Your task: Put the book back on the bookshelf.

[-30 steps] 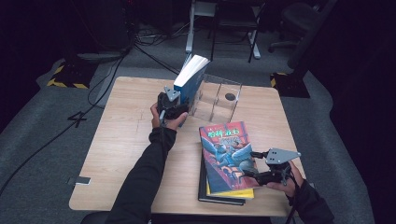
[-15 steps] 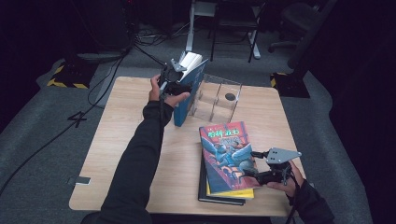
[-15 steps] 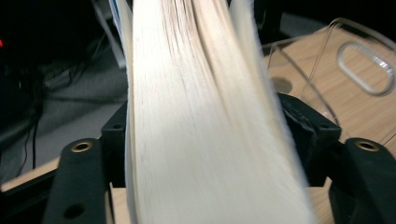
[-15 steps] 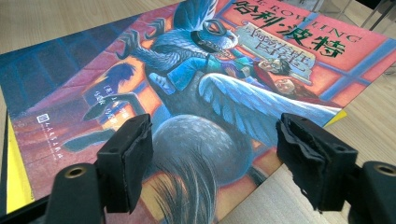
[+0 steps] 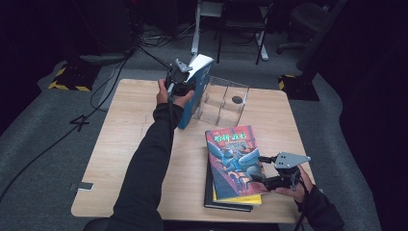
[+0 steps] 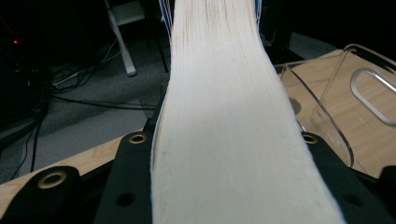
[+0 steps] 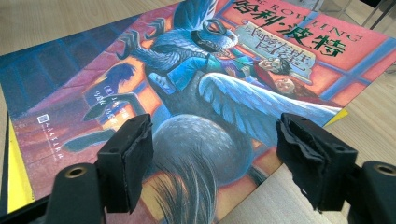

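A blue-covered book [image 5: 196,94] stands tilted on its lower edge at the table's far side, leaning toward a clear plastic rack [image 5: 223,98]. My left gripper [image 5: 179,79] is at the book's top; its jaws have just been closing, and the white page block [image 6: 224,116] now fills the gap between them. At the near right, my right gripper [image 5: 258,168] hovers open over the corner of an illustrated red and blue book [image 5: 233,159]. That cover [image 7: 187,70] lies flat below the spread pads [image 7: 126,158], with nothing pinched.
The illustrated book tops a stack, with a yellow book [image 5: 240,198] and a black one [image 5: 226,204] underneath. The wooden table [image 5: 125,139] has bare room on its left half. Chairs and cables stand on the floor beyond the far edge.
The left hand rose from the blue book's side to its top, and its jaws came in onto the page block. The right gripper and the stack stayed where they were.
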A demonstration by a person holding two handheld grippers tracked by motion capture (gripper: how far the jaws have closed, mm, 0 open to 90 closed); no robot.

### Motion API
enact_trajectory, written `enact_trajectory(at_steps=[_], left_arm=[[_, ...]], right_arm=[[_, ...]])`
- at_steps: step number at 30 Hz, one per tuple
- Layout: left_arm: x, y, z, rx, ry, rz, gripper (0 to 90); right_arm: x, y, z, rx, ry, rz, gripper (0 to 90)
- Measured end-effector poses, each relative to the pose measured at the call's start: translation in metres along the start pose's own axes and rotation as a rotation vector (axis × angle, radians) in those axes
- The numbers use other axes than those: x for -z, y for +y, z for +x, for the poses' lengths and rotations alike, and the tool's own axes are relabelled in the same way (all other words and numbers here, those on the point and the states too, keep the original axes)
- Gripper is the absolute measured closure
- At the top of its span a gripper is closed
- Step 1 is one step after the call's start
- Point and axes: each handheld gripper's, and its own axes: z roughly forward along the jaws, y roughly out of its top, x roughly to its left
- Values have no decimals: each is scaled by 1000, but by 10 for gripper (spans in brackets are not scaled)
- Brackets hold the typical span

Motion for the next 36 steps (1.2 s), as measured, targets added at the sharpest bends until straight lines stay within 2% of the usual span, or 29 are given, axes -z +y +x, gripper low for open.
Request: enact_trajectory(at_steps=[8, 12, 14, 17, 19, 20, 22, 26, 28, 31, 33, 36], left_arm=[[-16, 21, -2, 14, 24, -43, 606], [-21, 34, -4, -2, 43, -74, 605], [-25, 37, -5, -9, 33, -95, 604], [-35, 32, -5, 7, 7, -107, 603], [-41, 25, -7, 11, 0, -98, 601], [-42, 21, -9, 18, 1, -123, 599], [-43, 17, -10, 24, 2, -137, 599], [-38, 12, -7, 26, -9, -132, 590], [-35, 8, -6, 14, -6, -126, 577], [-28, 1, 2, 45, -9, -135, 563], [-24, -2, 6, 25, 3, -120, 534], [-7, -7, 12, 29, -17, -139, 438]], right_arm=[[1, -1, -1, 0, 5, -3, 276], [1, -1, -1, -1, 8, -5, 276], [1, -1, -1, 2, 8, -4, 276], [1, -1, -1, 5, 9, -5, 276], [1, -1, -1, 7, 13, -6, 276], [1, -2, -1, 7, 15, -8, 276], [1, -2, -1, 7, 15, -9, 276], [2, -2, -1, 11, 13, -8, 276], [1, -1, 0, 13, 10, -6, 276], [2, -1, 1, 15, 11, -4, 275], [2, -1, 0, 11, 4, -4, 276], [3, -2, 0, 7, -4, -2, 272]])
